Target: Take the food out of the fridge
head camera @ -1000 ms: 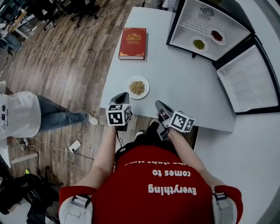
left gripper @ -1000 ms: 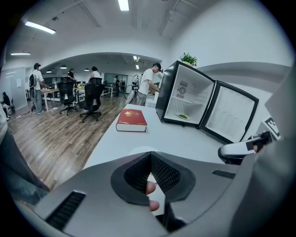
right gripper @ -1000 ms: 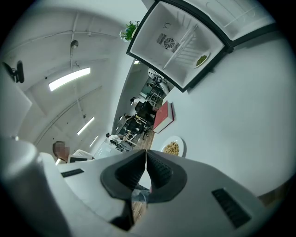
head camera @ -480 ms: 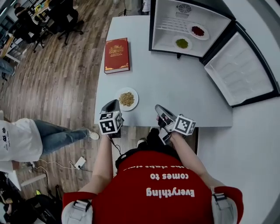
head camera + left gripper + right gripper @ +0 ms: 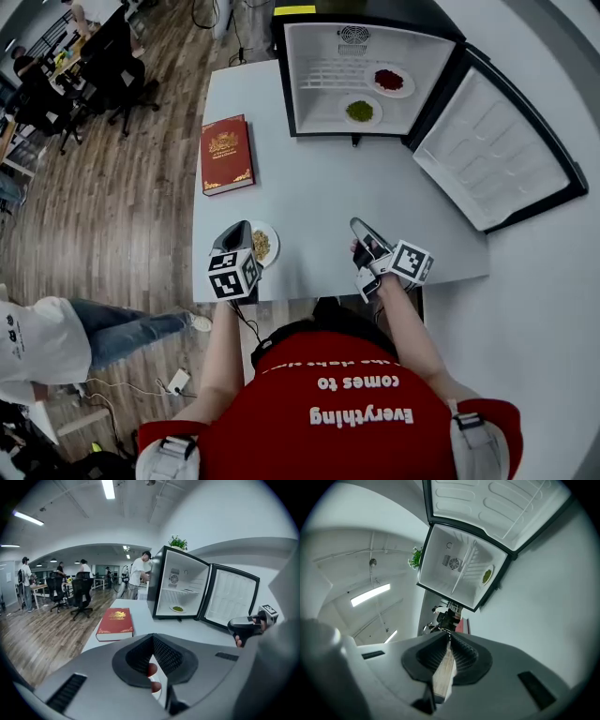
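Note:
An open mini fridge [image 5: 309, 70] stands at the table's far end. Inside it sit a plate of red food [image 5: 388, 80] and a plate of green food [image 5: 359, 112]. The left gripper view shows the green plate [image 5: 177, 609] too, and so does the right gripper view [image 5: 487, 576]. A plate of brown food [image 5: 262, 244] lies near the table's front edge, just right of my left gripper [image 5: 238, 232]. My right gripper [image 5: 359, 227] hovers over the front of the white table [image 5: 319, 187]. Both grippers are shut and hold nothing [image 5: 153, 637] [image 5: 450, 637].
A red book [image 5: 226, 154] lies at the table's left side. The fridge door [image 5: 492, 150] swings open to the right. A person in a white shirt [image 5: 37, 337] stands on the wooden floor at left. Office chairs [image 5: 112, 75] and people fill the background.
Both grippers have moved forward from the table's near edge to above the table, toward the fridge. The left one now stands beside the brown-food plate. Jaws stay shut.

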The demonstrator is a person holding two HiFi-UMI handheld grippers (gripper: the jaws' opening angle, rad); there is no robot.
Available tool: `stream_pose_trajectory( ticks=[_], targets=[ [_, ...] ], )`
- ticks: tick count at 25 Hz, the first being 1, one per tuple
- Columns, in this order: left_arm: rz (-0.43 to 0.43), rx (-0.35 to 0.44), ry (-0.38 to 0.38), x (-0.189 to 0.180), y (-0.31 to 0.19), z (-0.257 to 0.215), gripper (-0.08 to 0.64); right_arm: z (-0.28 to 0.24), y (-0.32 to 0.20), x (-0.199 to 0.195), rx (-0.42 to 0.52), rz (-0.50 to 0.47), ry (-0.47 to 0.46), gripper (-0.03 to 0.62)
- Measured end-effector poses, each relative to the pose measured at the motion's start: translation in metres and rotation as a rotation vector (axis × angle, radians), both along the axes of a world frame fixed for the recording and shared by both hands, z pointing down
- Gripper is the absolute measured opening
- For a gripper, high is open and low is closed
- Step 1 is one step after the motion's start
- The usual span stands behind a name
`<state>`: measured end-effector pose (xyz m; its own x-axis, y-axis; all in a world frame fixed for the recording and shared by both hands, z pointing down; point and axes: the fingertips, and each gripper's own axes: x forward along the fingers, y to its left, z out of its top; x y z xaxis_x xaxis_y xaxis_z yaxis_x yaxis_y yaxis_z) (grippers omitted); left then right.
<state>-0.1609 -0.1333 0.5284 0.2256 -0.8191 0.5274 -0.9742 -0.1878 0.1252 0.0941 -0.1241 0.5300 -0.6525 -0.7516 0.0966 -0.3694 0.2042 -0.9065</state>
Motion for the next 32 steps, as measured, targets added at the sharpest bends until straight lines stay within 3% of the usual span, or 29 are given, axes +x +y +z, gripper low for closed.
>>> stream_pose_trajectory(
  ticks=[8, 12, 24, 29, 32],
  targets=[
    [0.099, 0.105, 0.058, 0.080, -0.047, -0.030, 0.006, -0.014, -0.047, 0.043, 0.034, 0.060, 0.001, 0.021],
    [0.144, 0.128, 0.066, 0.111, -0.060, -0.039, 0.006, -0.023, -0.070, 0.062, 0.024, 0.094, -0.042, 0.038],
    [0.204, 0.127, 0.089, 0.151, -0.083, -0.044, 0.006, -0.047, -0.158, 0.107, 0.034, 0.185, -0.116, 0.069],
    [0.244, 0.131, 0.050, 0.170, -0.100, -0.044, 0.006, -0.050, -0.190, 0.112, 0.022, 0.201, -0.123, 0.077],
    [0.265, 0.136, 0.065, 0.184, -0.115, -0.048, 0.006, -0.047, -0.211, 0.118, -0.004, 0.226, -0.135, 0.084]
  ],
)
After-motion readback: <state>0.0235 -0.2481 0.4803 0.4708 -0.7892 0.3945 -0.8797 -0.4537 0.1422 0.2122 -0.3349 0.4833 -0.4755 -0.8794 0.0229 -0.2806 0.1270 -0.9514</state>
